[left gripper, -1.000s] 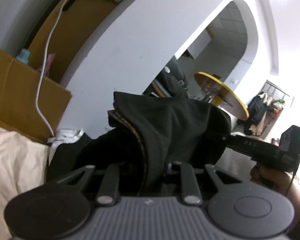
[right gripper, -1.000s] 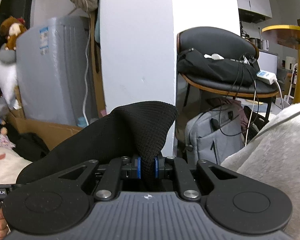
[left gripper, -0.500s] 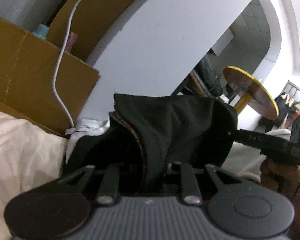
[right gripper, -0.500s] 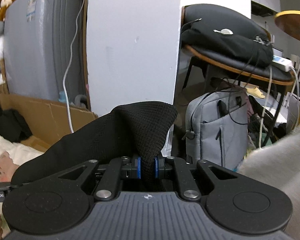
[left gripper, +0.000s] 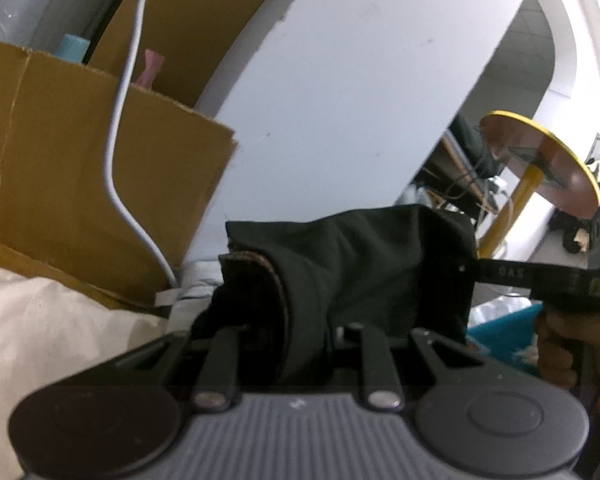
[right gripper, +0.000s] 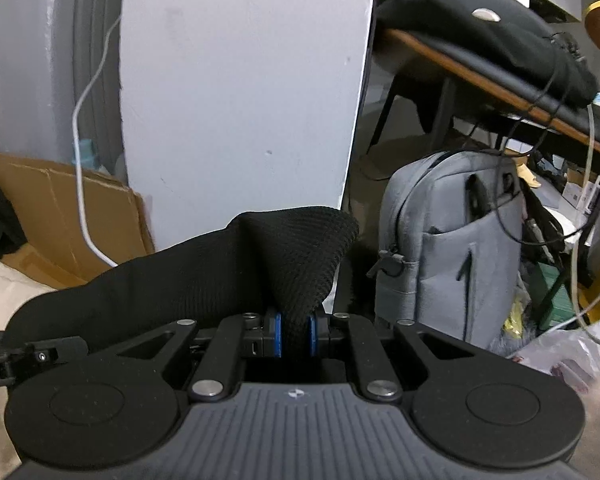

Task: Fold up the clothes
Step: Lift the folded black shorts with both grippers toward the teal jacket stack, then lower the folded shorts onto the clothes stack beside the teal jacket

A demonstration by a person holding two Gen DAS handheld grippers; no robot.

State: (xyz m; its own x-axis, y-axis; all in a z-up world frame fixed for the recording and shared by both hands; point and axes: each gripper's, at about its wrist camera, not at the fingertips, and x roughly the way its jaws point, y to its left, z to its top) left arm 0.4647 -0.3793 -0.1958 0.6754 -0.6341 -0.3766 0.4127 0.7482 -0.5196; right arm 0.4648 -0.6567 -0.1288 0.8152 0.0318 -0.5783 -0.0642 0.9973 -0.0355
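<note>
A black garment (right gripper: 236,276) hangs in the air in front of a white pillar (right gripper: 244,92), stretched between two claws and lying on no surface. The right claw (right gripper: 294,336) is clamped on a ribbed corner of it, the cloth pinched between blue pads (right gripper: 276,338). The left claw (left gripper: 296,344) is buried in a bunched fold with a brown-edged hem, so its fingers are hidden, though it appears closed on the cloth. No fold shows yet; judging by this, the garment is only lifted and spread, and laying it down and folding it remain. Both claws point toward the pillar, side by side, the right claw's handle and the hand (left gripper: 568,344) gripping it showing to the right of the garment in the left view. Left of the pillar stands a cardboard box (left gripper: 92,184) with a white cable (left gripper: 118,168) trailing over it; to its right, a grey backpack (right gripper: 452,252) sits under a chair (right gripper: 480,60).
</note>
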